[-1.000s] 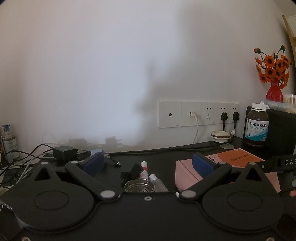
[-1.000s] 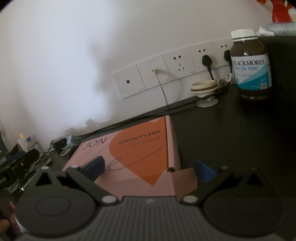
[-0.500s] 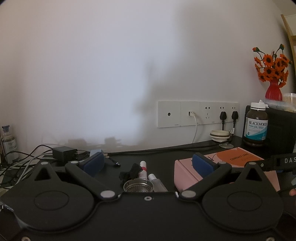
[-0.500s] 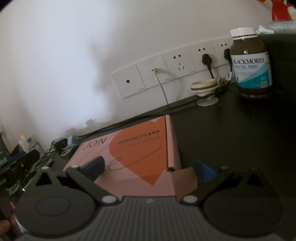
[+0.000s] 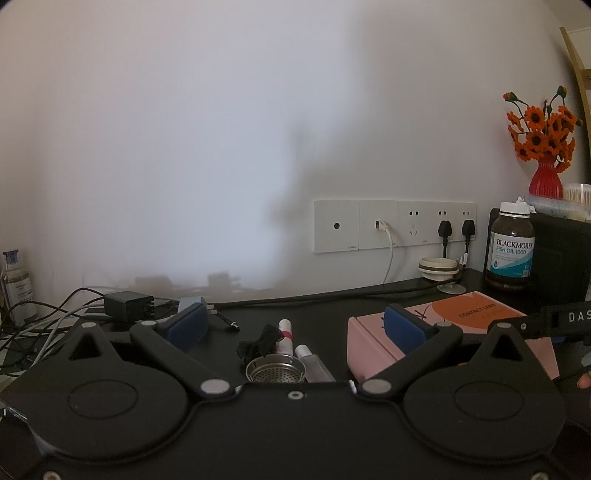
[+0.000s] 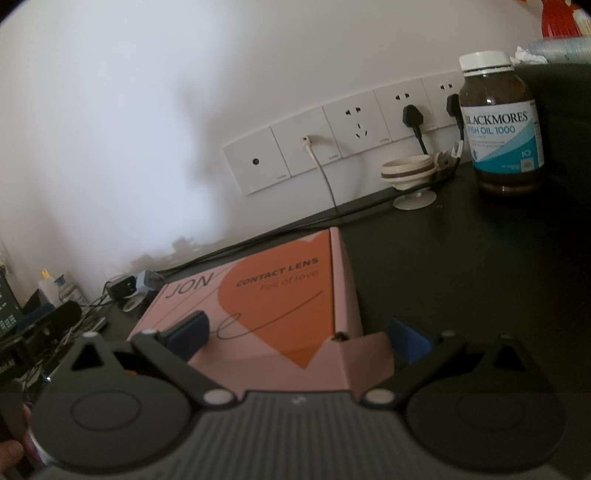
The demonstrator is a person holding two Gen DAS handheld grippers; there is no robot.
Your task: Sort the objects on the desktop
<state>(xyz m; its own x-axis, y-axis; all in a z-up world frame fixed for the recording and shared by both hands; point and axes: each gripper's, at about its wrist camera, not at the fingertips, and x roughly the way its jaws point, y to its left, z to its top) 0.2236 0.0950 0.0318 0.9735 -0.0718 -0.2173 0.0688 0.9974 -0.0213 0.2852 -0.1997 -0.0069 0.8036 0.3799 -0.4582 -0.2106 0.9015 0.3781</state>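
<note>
With my right gripper (image 6: 297, 332) spread wide, the pink contact lens box (image 6: 266, 314) sits flat on the desk between its fingers, ungripped. Left gripper (image 5: 295, 325) open too, box (image 5: 454, 328) beside its right finger.

Beside the pink contact lens box (image 6: 258, 306), the right gripper's (image 6: 299, 338) body hides the near edge, the red vase (image 6: 561, 18) is cut off up top, and the clutter (image 6: 33, 317) to its left blurs beyond reading.
</note>
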